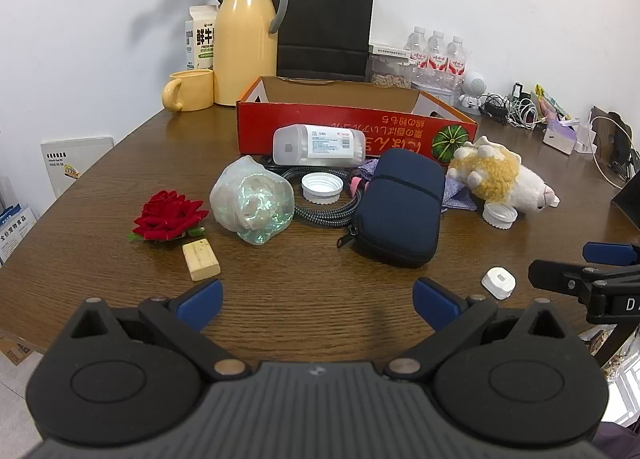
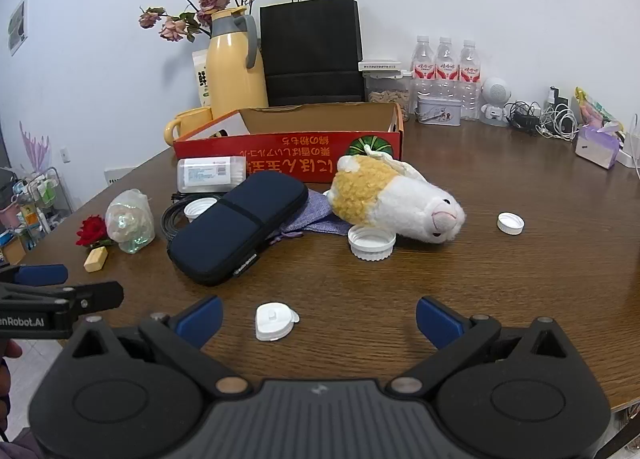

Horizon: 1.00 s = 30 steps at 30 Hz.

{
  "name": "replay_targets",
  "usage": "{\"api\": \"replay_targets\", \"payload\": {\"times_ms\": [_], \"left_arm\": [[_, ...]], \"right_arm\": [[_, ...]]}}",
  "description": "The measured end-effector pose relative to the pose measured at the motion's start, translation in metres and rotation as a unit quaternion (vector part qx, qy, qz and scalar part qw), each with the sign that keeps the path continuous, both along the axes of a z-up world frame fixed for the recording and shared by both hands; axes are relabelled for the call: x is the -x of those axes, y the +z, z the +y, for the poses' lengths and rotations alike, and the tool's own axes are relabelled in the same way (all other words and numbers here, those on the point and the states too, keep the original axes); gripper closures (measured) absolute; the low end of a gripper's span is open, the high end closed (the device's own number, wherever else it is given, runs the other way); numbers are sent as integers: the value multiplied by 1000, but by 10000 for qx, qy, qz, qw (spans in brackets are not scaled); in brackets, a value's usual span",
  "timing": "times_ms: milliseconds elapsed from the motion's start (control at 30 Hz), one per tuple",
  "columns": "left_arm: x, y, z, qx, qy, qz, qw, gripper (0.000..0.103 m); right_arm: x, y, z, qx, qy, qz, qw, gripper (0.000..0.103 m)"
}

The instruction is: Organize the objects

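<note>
A red cardboard box [image 1: 352,127] [image 2: 288,151] stands open at the back of the wooden table. In front of it lie a clear swab container [image 1: 318,145], a navy zip case [image 1: 400,207] [image 2: 236,227], a plush sheep [image 1: 500,179] [image 2: 396,203], a shiny wrapped bundle [image 1: 252,203], a red rose [image 1: 168,215], a wooden block [image 1: 201,259], white lids [image 1: 322,187] [image 2: 371,243] and a small white plug [image 1: 498,282] [image 2: 275,321]. My left gripper [image 1: 318,301] is open and empty, short of the case. My right gripper [image 2: 318,319] is open and empty, with the plug between its fingers' line.
A yellow jug [image 1: 246,39], yellow mug [image 1: 190,90], milk carton, black paper bag [image 1: 326,27], water bottles [image 2: 446,71], a tin, a speaker and tangled cables [image 2: 536,119] line the back. A braided cable [image 1: 320,211] and purple cloth [image 2: 316,215] lie under the case. Another lid [image 2: 511,223] sits right.
</note>
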State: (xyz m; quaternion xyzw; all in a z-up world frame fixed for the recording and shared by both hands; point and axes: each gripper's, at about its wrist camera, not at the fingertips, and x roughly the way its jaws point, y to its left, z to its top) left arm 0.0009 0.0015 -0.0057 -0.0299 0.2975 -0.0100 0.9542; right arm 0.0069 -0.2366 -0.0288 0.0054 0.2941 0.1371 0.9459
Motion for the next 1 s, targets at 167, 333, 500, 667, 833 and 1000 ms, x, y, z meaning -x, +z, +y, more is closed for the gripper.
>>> {"api": "replay_targets", "payload": {"times_ms": [167, 333, 500, 667, 833, 1000], "left_arm": [[0, 0, 0, -2, -5, -3, 10000, 0], [0, 0, 0, -3, -11, -3, 10000, 0], [0, 0, 0, -2, -10, -3, 10000, 0], [0, 0, 0, -3, -11, -3, 10000, 0], [0, 0, 0, -4, -12, -7, 10000, 0], [0, 0, 0, -4, -11, -7, 10000, 0]], "right_arm": [[0, 0, 0, -1, 0, -3, 10000, 0], [0, 1, 0, -3, 2, -5, 10000, 0], [0, 0, 0, -3, 1, -4, 10000, 0], [0, 1, -2, -15, 2, 2, 10000, 0], [-1, 2, -3, -17, -1, -1, 10000, 0], [-1, 1, -2, -18, -2, -1, 10000, 0]]}}
